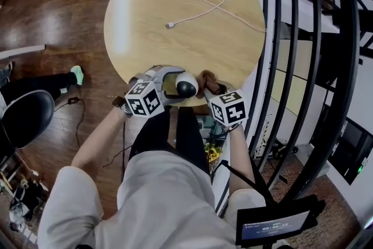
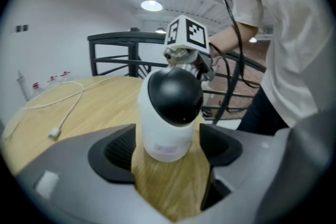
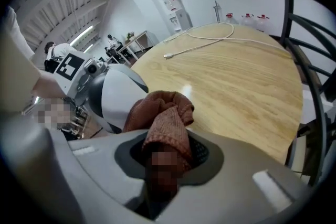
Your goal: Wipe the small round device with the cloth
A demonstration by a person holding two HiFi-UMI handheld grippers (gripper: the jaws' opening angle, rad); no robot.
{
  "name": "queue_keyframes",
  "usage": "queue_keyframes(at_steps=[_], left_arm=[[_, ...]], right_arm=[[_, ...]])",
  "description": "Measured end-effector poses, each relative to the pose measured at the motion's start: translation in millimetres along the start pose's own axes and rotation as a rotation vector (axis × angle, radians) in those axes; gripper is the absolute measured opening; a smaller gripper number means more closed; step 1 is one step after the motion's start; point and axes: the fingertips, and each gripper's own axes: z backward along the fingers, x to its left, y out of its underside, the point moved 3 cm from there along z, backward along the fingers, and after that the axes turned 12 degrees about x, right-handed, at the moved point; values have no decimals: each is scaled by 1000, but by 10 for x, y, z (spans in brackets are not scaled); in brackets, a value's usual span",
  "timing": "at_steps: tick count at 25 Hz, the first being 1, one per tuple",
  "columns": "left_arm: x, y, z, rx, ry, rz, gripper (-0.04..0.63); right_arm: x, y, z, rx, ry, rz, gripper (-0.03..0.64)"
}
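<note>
Left gripper view: small round device (image 2: pixel 169 113) stands upright, black face toward camera.

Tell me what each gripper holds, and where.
Right gripper pinches the cloth by a bunched fold. The round device stands between the jaws of the left gripper, at its white body; grip unclear.

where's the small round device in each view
head view: device at the round table's bottom edge.
left gripper view: dead centre, between the jaws.
right gripper view: left of centre, behind the cloth.
shared landmark: white cable lying on the table.
</note>
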Motion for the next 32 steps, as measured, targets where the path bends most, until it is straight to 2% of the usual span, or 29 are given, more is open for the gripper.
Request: queue_keyframes(at_steps=[2, 4, 7, 9, 11, 13, 15, 18, 24, 32], left_arm=[[-56, -31, 70, -40, -108, 178, 365], [-87, -39, 66, -53, -221, 341, 365], [-45, -70, -66, -70, -335, 525, 376], [-38, -124, -171, -74, -386, 572, 379], [-6, -165, -242, -59, -422, 571, 390], [49, -194, -265, -50, -427, 542, 376], [59, -203, -249, -40, -397, 476, 374], [36, -172, -194, -25, -305, 357, 383], [48, -166, -118, -31, -82, 125, 382], [218, -290, -50, -49, 58, -128, 382]], right_arm=[[-24, 27, 100, -42, -3, -54, 87], [-25, 34, 232, -105, -51, -109, 87], [-42, -32, 505, -207, -109, -86, 87], [-29, -82, 708, -264, -154, -59, 87], [13, -149, 897, -312, -219, -55, 87], [65, -238, 1035, -349, -267, -53, 87], [140, -308, 1097, -374, -303, -54, 87], [267, -352, 1063, -384, -359, -62, 87], [421, -329, 994, -338, -432, -44, 87], [563, -399, 886, -284, -511, -41, 87]])
